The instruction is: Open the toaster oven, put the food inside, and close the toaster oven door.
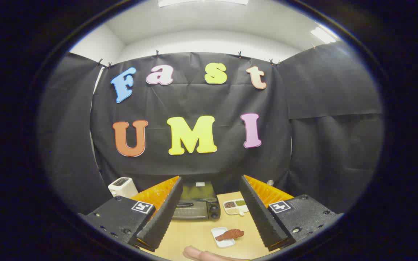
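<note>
The toaster oven [197,201] stands on the wooden table [194,235] against the booth's black cloth wall, its door closed and its handle bar running across the top of the glass front. It sits beyond the gripper [210,194], seen through the gap between the two fingers, with its control knobs on the right side of its face. Just in front of the toaster oven and a little to its right lies a small white dish [220,239] carrying the food [230,235], a reddish-brown piece that looks like a cut of meat or a model of one. Right of the toaster oven, close to its knobs, sits a divided tray [236,207] with several fillings. Left of the toaster oven stands a white pop-up toaster [122,187].

The fingers stand wide apart and hold nothing. The gripper is held high and well back from the toaster oven, looking nearly level so that the table lies low beneath it.

The door is probably stiff metal and glass on a bottom hinge, so the handle bar is the place to hook or pinch it, pulling outward and down; the oven itself looks light enough to slide if tugged hard. The food looks small and light, perhaps slick, and its narrow middle seems the best place to grip it, though the dish under it may shift
</note>
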`<action>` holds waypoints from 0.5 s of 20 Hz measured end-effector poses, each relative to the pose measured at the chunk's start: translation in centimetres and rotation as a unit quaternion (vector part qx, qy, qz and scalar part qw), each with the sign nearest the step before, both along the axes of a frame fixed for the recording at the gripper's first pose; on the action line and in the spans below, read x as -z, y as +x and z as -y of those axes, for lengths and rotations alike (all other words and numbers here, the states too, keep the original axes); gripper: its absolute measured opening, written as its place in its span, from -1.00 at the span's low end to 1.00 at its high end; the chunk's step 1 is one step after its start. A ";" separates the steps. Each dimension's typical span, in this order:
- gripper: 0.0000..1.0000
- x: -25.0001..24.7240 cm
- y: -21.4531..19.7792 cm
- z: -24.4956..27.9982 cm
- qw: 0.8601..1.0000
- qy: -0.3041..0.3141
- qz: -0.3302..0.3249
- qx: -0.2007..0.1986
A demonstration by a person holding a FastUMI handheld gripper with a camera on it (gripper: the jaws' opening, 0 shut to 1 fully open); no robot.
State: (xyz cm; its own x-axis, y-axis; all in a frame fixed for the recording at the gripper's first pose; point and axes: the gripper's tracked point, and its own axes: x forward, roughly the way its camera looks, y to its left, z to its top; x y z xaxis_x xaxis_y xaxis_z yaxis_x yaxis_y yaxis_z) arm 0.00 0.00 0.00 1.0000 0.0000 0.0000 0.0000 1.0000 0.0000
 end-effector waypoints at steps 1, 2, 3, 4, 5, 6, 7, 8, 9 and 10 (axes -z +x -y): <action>1.00 0.3 0.0 -0.3 1.000 -0.001 -0.003 -0.001; 1.00 0.3 0.0 -0.5 1.000 0.000 -0.006 0.000; 1.00 0.3 0.0 -0.5 1.000 0.001 -0.006 0.002; 1.00 0.0 -0.1 -0.4 1.000 0.001 -0.004 0.006; 1.00 -0.4 0.0 -0.2 1.000 -0.001 0.002 0.010; 1.00 -0.9 -0.1 0.0 1.000 -0.002 0.007 0.014; 1.00 -1.1 -0.2 0.2 1.000 -0.002 0.011 0.018; 1.00 -1.5 -0.4 0.2 1.000 -0.002 0.016 0.018; 1.00 -1.6 -0.6 0.2 1.000 -0.003 0.018 0.019; 1.00 -1.8 -0.8 0.2 1.000 -0.004 0.020 0.020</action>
